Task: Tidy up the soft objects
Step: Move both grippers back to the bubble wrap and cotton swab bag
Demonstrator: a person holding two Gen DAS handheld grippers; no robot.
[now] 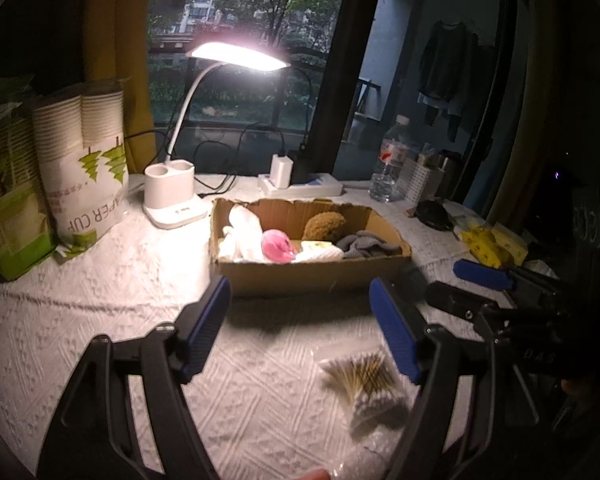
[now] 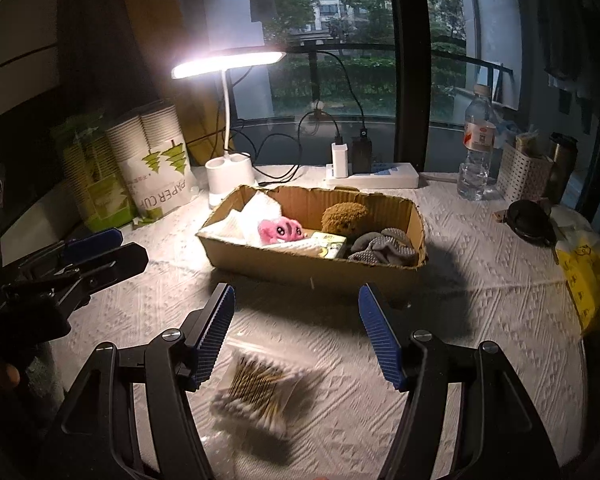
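on the counter, draped in a white embossed cloth, a torn-edged cardboard box held the gathered soft things: a pink plush toy, a brown fuzzy plush, grey knitted socks and white tissue, probably corralled there for tidiness. a clear bag of cotton swabs lay outside it, just beneath the right hand-held gripper, whose ribbed blue pads were released and empty. the left hand-held gripper was released too, nothing between its jaws.

Cardboard box mid-table, holding plush toys and cloths; lamp behind it, swab packet before it, bottle right.
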